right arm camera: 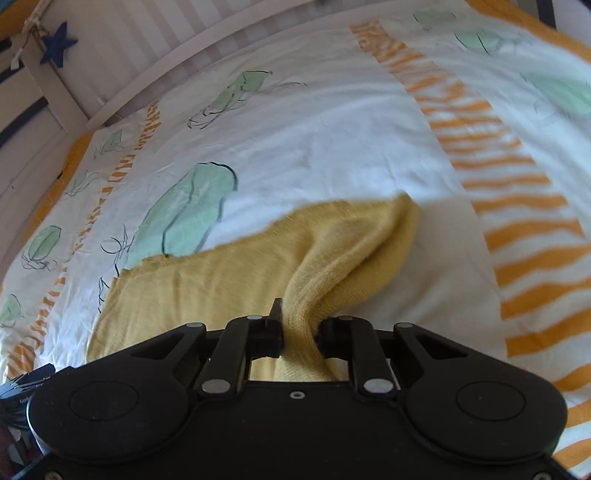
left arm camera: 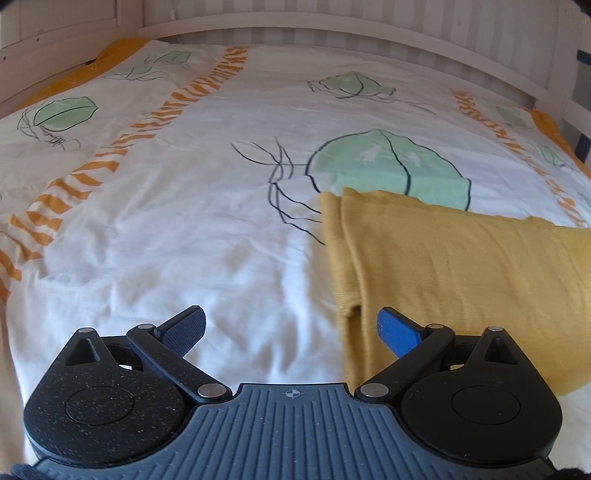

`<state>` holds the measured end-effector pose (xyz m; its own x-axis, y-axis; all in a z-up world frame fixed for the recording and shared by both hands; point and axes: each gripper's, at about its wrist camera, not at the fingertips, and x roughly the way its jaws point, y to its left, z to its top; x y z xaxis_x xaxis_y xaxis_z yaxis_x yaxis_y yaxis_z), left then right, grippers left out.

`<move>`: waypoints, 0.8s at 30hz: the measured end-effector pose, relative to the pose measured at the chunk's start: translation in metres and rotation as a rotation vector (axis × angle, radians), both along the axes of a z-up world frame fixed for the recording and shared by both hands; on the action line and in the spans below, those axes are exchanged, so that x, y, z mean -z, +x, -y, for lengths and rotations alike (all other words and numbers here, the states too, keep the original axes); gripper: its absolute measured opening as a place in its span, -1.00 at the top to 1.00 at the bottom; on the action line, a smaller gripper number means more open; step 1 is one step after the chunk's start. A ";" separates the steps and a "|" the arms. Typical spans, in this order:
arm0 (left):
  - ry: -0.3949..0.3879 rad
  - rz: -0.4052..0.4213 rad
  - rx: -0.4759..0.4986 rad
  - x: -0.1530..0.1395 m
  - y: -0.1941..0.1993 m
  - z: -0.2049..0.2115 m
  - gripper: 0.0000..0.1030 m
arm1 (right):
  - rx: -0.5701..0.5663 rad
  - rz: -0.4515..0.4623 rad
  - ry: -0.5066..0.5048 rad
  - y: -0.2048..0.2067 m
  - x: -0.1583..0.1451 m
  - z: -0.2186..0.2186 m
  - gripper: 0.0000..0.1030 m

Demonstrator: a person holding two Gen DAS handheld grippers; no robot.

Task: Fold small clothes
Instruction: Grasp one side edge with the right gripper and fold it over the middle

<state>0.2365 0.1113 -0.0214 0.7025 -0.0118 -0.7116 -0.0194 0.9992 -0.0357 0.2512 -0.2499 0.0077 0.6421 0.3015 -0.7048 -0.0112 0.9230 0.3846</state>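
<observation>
Work surface: a bed cover of smooth white cotton, lightly creased, printed with pale green leaf shapes outlined in thin black line and with bands of orange brush-like stripes.
Surround: a white slatted bed rail curves along the far edge; a dark blue star ornament hangs at the upper left of the right wrist view.
Garment: a mustard-yellow knit garment, fine ribbed weave, soft and matte, lying on the bed cover at the right of the left wrist view; its near edge shows a doubled, folded hem.
Right gripper: black jaws clenched on a bunched ridge of the yellow knit, which rises from the flat cloth into a rounded, tube-like fold between the pads.
Left gripper: released, jaws spread wide, grasping nothing; textured dark pad on one side, blue pad on the other, the blue one just over the garment's edge.
</observation>
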 end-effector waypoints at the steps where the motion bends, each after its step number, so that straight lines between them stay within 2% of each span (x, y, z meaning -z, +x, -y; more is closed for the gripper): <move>1: -0.011 0.005 -0.004 0.001 -0.002 -0.006 -0.95 | -0.017 0.009 -0.009 0.003 -0.006 -0.010 0.53; 5: -0.062 0.012 -0.010 0.004 -0.004 -0.021 -0.95 | -0.098 0.029 -0.045 0.013 -0.026 -0.059 0.53; 9: -0.096 0.017 -0.022 0.001 -0.006 -0.033 -0.95 | -0.191 0.046 -0.071 0.019 -0.033 -0.115 0.54; 14: -0.117 0.030 -0.031 -0.003 -0.011 -0.041 -0.95 | -0.281 0.039 -0.086 0.027 -0.020 -0.180 0.56; 19: -0.139 0.021 -0.037 -0.001 -0.010 -0.046 -0.95 | -0.335 0.017 -0.192 0.026 0.000 -0.234 0.54; 22: -0.135 0.018 -0.036 0.001 -0.010 -0.046 -0.95 | -0.349 -0.006 -0.162 0.030 0.011 -0.246 0.40; 24: -0.136 0.015 -0.036 0.002 -0.010 -0.046 -0.95 | -0.373 -0.006 -0.121 0.031 0.013 -0.248 0.38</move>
